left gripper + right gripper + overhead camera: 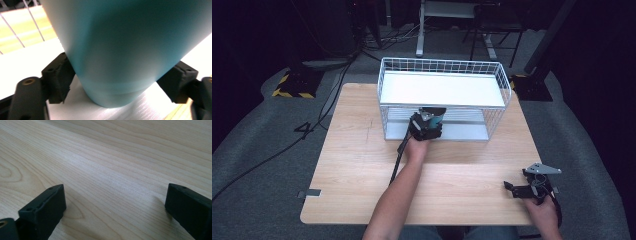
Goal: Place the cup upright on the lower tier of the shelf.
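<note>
Teal cup [117,50] is being pinched by the left tongs [117,82] inside the wire rack's [442,67] lower shelf; right tongs [115,207] are resting spread on the near-right wooden surface [112,157].

A pale wooden table [362,170] is sitting on grey carpet [257,165] — cables [272,155] are trailing into a dark room.
</note>
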Demonstrator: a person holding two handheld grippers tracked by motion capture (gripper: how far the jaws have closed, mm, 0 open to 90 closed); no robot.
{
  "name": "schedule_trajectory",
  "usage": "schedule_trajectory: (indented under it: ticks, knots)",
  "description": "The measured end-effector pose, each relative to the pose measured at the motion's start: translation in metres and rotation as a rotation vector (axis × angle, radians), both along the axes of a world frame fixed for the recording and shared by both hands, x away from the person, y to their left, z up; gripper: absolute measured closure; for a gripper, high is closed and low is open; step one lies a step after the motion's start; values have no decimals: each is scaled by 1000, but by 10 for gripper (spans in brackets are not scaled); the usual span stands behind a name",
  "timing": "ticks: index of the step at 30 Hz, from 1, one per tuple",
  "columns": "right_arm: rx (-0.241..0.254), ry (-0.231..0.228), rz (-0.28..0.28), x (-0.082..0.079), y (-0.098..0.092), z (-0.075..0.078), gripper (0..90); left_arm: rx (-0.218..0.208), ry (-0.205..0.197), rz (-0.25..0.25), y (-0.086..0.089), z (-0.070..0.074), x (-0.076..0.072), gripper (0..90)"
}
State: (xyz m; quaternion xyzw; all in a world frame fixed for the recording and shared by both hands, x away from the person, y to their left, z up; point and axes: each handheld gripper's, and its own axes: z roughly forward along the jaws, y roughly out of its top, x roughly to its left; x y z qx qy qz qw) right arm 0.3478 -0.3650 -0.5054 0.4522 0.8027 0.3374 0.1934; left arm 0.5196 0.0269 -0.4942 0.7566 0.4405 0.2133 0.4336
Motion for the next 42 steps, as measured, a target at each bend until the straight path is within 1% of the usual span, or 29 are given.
schedule_trajectory:
  ticks: [1,2,3,4,6,8,9,10,11,12,13,14,15,17,18,19,20,21,23,25,27,31,33,34,37,39,40,41,42]
  knots:
    - [-1,-1,0,0,0,0,38,-27,6,18,0,-2,0,175]
    - [-1,-1,0,0,0,0,38,-27,6,18,0,-2,0,168]
    - [-1,-1,0,0,0,0,38,-38,5,15,0,-1,-1,158]
    - [-1,-1,0,0,0,0,38,-38,5,15,0,-1,-1,155]
    - [-1,-1,0,0,0,0,38,-36,-8,-10,1,1,-1,153]
    - [-1,-1,0,0,0,0,38,-39,-10,-14,2,4,-2,150]
    - [-1,-1,0,0,0,0,38,-37,-22,-4,2,6,-3,148]
    - [-1,-1,0,0,0,0,38,-45,-24,-8,3,8,-4,148]
    - [-1,-1,0,0,0,0,38,-42,-23,-9,3,9,-5,148]
    - [-1,-1,0,0,0,0,38,-24,-22,-8,4,10,-7,147]
    - [-1,-1,0,0,0,0,38,-27,-32,-10,5,12,-8,148]
    - [-1,-1,0,0,0,0,38,-25,-33,-19,7,13,-10,148]
    - [-1,-1,0,0,0,0,38,-20,-45,-62,9,15,-10,149]
    - [-1,-1,0,0,0,0,38,-23,-37,-57,13,19,-14,150]
    - [-1,-1,0,0,0,0,38,-26,-39,-69,15,20,-15,150]
    - [-1,-1,0,0,0,0,38,-30,-44,-66,17,21,-17,151]
    - [-1,-1,0,0,0,0,38,-47,-46,15,15,22,-23,152]
    - [-1,-1,0,0,0,0,38,-61,-40,-3,18,25,-26,153]
    - [-1,-1,0,0,0,0,38,-61,-47,-8,19,26,-28,155]
    - [0,0,-1,0,0,0,38,-52,-54,-17,20,29,-33,157]
    - [0,0,0,0,0,0,38,-56,-61,-28,22,34,-40,158]
    - [1,0,0,0,0,0,38,-50,-51,-35,27,40,-47,163]
    - [1,0,0,0,0,0,38,-53,-61,-43,33,45,-56,168]
    - [1,0,0,0,0,0,38,-53,-61,-43,33,45,-56,169]
    - [0,-1,-1,0,0,0,38,-60,-67,-42,38,49,-66,176]
    - [0,-1,-1,0,0,0,38,-63,-61,-50,44,52,-74,177]
    - [0,-1,-1,0,0,0,38,-63,-61,-50,44,52,-74,178]
    - [0,0,-1,0,0,0,38,-79,-64,-44,47,55,-81,179]
    - [0,0,-1,0,0,0,38,-79,-64,-44,47,55,-81,180]
